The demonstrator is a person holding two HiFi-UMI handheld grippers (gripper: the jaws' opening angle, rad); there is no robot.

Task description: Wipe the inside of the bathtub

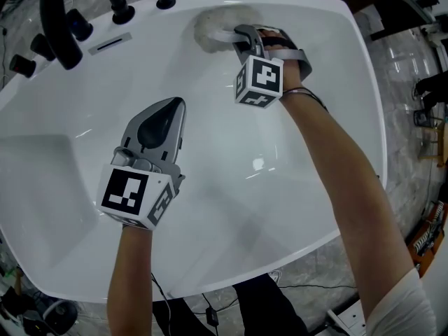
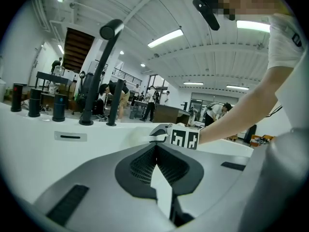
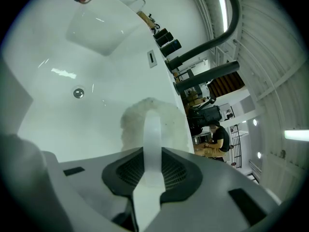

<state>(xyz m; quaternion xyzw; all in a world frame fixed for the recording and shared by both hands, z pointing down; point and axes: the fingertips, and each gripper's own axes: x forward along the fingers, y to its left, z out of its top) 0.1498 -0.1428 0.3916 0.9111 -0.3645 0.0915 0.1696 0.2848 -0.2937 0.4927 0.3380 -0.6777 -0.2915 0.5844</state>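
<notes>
The white bathtub (image 1: 336, 117) fills the head view. A fluffy white wiping pad (image 1: 210, 28) with a flat white handle presses against the tub's far inner wall below the rim. My right gripper (image 1: 241, 35) is shut on that handle; in the right gripper view the handle runs from the jaws to the pad (image 3: 154, 124) on the tub wall (image 3: 72, 115). My left gripper (image 1: 162, 117) hangs over the tub's middle, shut with nothing held, its jaws (image 2: 155, 151) meeting in the left gripper view. The drain (image 3: 78, 93) lies down the tub floor.
Black faucet spout (image 1: 59, 26), knobs (image 1: 122, 11) and an overflow slot (image 1: 110, 44) line the far left rim. A moulded seat step (image 1: 35, 159) lies at the tub's left end. People stand at workbenches (image 2: 125, 103) beyond the tub.
</notes>
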